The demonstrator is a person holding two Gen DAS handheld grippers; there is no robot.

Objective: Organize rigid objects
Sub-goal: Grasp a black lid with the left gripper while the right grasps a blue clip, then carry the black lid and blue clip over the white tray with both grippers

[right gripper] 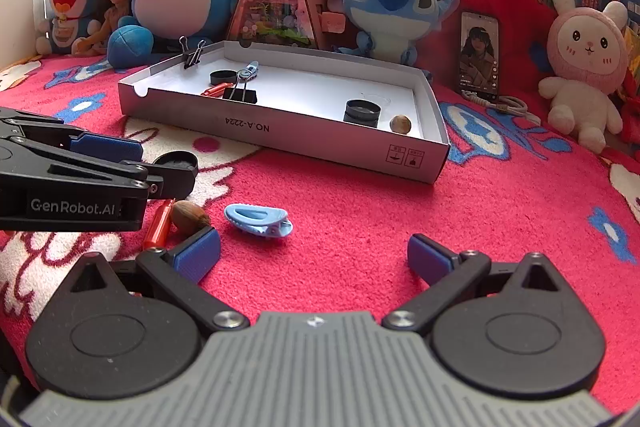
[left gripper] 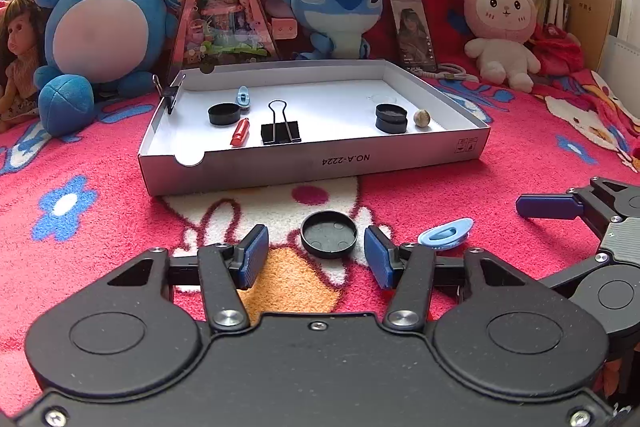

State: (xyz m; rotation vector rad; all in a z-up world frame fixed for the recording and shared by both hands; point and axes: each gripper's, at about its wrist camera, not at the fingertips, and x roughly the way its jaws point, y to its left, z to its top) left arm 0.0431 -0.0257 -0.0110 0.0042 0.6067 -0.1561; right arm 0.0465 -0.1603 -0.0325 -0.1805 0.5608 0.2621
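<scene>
A black round cap [left gripper: 329,233] lies hollow side up on the red blanket, between the blue pads of my left gripper [left gripper: 317,245]. There is a small gap on each side, so the gripper is open. A light blue clip [left gripper: 445,235] lies just to its right. In the right wrist view my right gripper [right gripper: 314,257] stands open over bare blanket, with the blue clip [right gripper: 258,221] just ahead to the left. A brown nut [right gripper: 190,217] and a red cylinder [right gripper: 160,225] lie by its left finger. The left gripper [right gripper: 166,165] comes in from the left around the cap [right gripper: 178,159].
A shallow white box [left gripper: 312,163] holds a black cap [left gripper: 224,113], blue clip [left gripper: 243,96], red cylinder [left gripper: 240,132], binder clip [left gripper: 280,131], stacked black caps [left gripper: 391,118] and a nut [left gripper: 421,117]. Plush toys, a doll and a phone [left gripper: 414,33] line the back.
</scene>
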